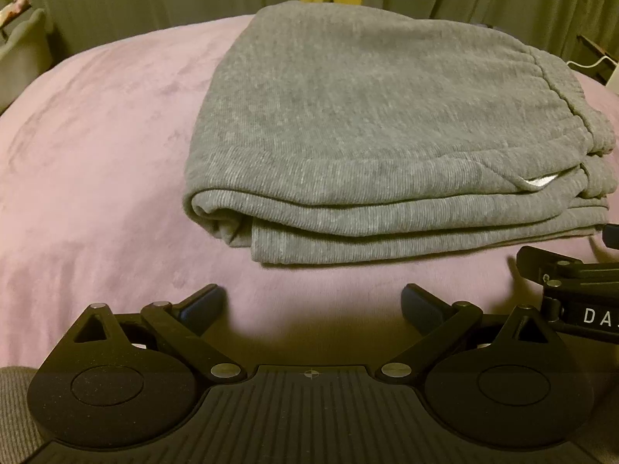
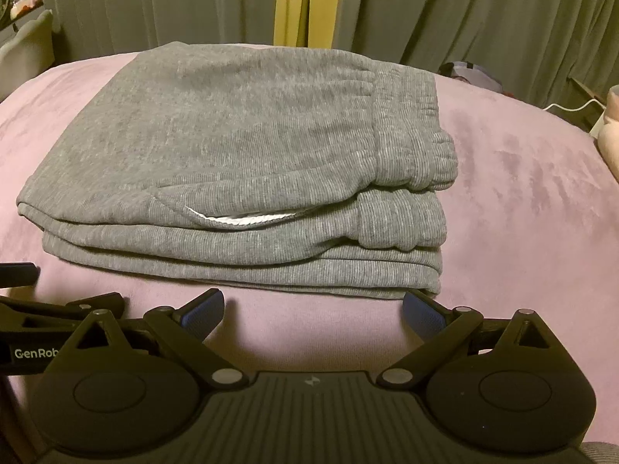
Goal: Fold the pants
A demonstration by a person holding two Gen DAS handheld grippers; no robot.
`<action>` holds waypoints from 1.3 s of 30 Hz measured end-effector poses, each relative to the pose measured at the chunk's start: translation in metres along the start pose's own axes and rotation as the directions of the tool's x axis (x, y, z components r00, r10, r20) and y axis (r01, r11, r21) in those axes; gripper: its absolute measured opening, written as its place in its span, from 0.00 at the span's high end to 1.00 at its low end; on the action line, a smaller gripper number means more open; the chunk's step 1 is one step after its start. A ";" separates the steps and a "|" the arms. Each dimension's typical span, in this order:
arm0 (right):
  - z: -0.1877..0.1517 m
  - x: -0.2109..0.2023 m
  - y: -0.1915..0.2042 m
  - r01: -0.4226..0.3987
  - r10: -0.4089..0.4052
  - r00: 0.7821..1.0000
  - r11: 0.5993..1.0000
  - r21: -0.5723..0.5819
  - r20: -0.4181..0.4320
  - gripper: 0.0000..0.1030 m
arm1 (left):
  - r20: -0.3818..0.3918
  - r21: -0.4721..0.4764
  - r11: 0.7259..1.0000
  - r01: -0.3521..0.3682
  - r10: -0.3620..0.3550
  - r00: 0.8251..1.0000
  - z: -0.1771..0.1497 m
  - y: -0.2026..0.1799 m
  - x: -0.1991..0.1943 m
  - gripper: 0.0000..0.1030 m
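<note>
Both grippers spread wide, left gripper [image 1: 312,303], right gripper [image 2: 313,307], folded grey pants [image 2: 240,170] on pink blanket [image 2: 522,193]

A bedroom: pink bedspread [image 1: 96,147], drawn curtains [image 2: 464,11]

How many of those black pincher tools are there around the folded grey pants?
2. The left gripper sits open in front of the folded grey pants, toward their left end. The right gripper sits open beside it, its right finger near the pants' waistband corner. Neither holds anything.
</note>
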State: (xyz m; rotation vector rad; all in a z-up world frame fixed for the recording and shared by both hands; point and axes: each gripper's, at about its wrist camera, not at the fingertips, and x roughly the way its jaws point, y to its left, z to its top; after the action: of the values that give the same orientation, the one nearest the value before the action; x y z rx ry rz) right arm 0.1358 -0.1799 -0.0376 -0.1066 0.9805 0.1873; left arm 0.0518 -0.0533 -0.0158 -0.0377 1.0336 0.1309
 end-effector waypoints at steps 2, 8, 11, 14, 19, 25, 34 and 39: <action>0.000 0.000 0.000 0.001 -0.001 1.000 1.000 0.001 0.000 0.04 | 0.000 0.000 1.000 0.001 -0.001 1.000 0.000 0.000 0.000 0.01; 0.000 0.000 0.000 0.007 -0.007 1.000 1.000 0.002 0.001 0.04 | 0.001 -0.005 1.000 -0.002 0.002 1.000 0.000 0.000 0.000 0.01; 0.000 0.000 0.000 0.009 -0.009 1.000 1.000 0.005 0.000 0.04 | 0.002 -0.007 1.000 -0.003 0.003 1.000 0.000 0.000 0.000 0.01; 0.000 0.000 0.000 0.011 -0.011 1.000 1.000 0.007 0.000 0.04 | 0.002 -0.007 1.000 -0.003 0.003 1.000 0.001 0.001 0.000 0.01; 0.000 0.000 0.000 0.014 -0.014 1.000 1.000 0.013 -0.002 0.04 | 0.004 -0.007 1.000 -0.004 0.004 1.000 0.000 0.001 0.000 0.01; 0.000 -0.001 0.000 0.015 -0.015 1.000 1.000 0.012 -0.002 0.04 | 0.004 -0.009 1.000 -0.004 0.004 1.000 0.000 0.002 0.000 0.01; -0.001 0.000 0.000 0.014 -0.014 1.000 1.000 0.012 -0.004 0.04 | 0.004 -0.010 1.000 -0.005 0.005 1.000 0.001 0.002 -0.001 0.01; -0.001 0.000 -0.001 0.014 -0.013 1.000 1.000 0.012 -0.005 0.04 | 0.004 -0.009 1.000 -0.005 0.005 1.000 0.001 0.002 -0.001 0.01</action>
State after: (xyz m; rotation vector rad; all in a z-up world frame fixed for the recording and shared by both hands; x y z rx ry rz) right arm 0.1352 -0.1807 -0.0376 -0.1032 0.9857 0.1690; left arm 0.0516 -0.0511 -0.0142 -0.0436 1.0292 0.1400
